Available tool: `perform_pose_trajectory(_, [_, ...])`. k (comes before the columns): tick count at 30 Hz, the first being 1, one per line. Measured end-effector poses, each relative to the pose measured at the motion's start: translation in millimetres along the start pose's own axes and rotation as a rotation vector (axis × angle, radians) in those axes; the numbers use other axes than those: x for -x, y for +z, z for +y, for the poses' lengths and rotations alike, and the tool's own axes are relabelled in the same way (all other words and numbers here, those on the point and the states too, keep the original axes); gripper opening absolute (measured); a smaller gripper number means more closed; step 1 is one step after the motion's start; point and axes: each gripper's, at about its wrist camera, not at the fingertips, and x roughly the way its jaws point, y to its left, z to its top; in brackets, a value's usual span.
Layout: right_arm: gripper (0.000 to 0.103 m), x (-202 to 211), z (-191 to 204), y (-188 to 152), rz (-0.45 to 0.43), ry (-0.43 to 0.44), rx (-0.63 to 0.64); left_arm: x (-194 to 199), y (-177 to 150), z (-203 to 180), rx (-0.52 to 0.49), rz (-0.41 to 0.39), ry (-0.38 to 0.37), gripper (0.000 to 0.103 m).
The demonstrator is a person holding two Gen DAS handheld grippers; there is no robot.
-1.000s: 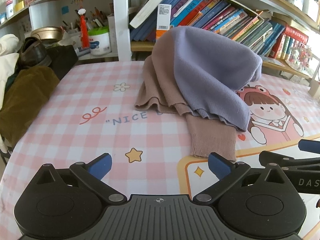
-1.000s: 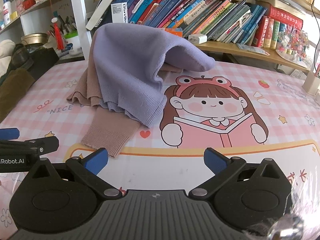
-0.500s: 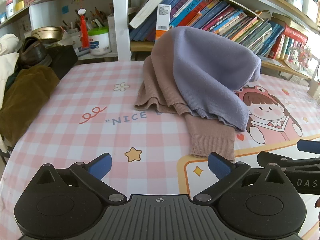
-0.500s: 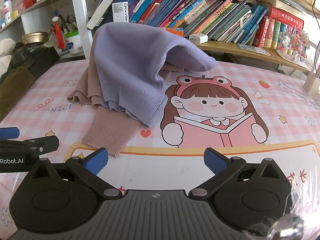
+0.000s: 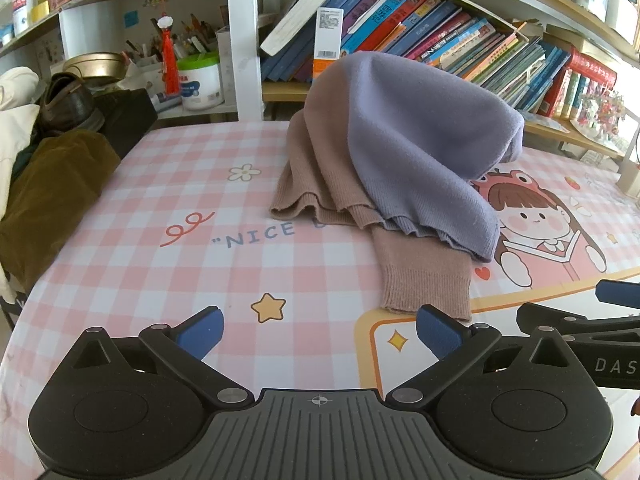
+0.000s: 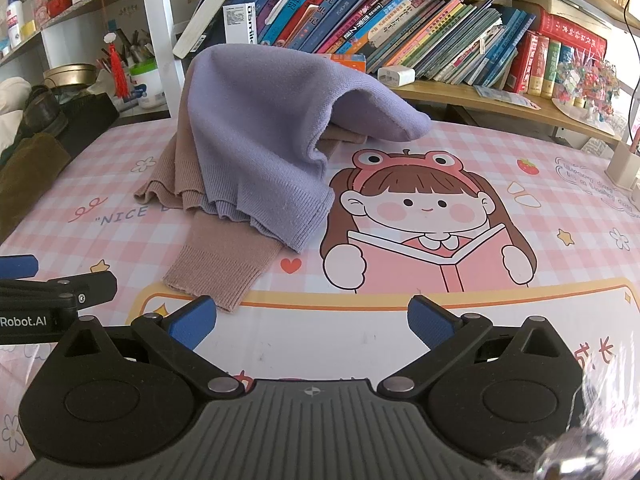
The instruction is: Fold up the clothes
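Beyond both fingers [image 5: 200, 330], heaped sweaters [image 5: 408, 152].

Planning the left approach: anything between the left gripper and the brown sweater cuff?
Nothing visible. The left gripper is open and empty, and only bare tablecloth lies between it and the brown cuff. The right gripper sits off to the side, also open.

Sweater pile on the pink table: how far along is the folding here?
Nothing looks folded: the purple sweater lies humped over the tan sweater, a tan sleeve trailing forward. Nothing is in hand; the left tongs and right tongs are open, short of the pile. All folding remains.
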Motion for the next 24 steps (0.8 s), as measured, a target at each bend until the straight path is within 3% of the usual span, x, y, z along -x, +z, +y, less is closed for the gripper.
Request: perform_pose_trajectory(24, [0.103,-1.9,-1.1,-0.8,0.006,-0.002,-0.003,-0.9,1.1,1.2,-0.005,0.01,-0.008,0.103])
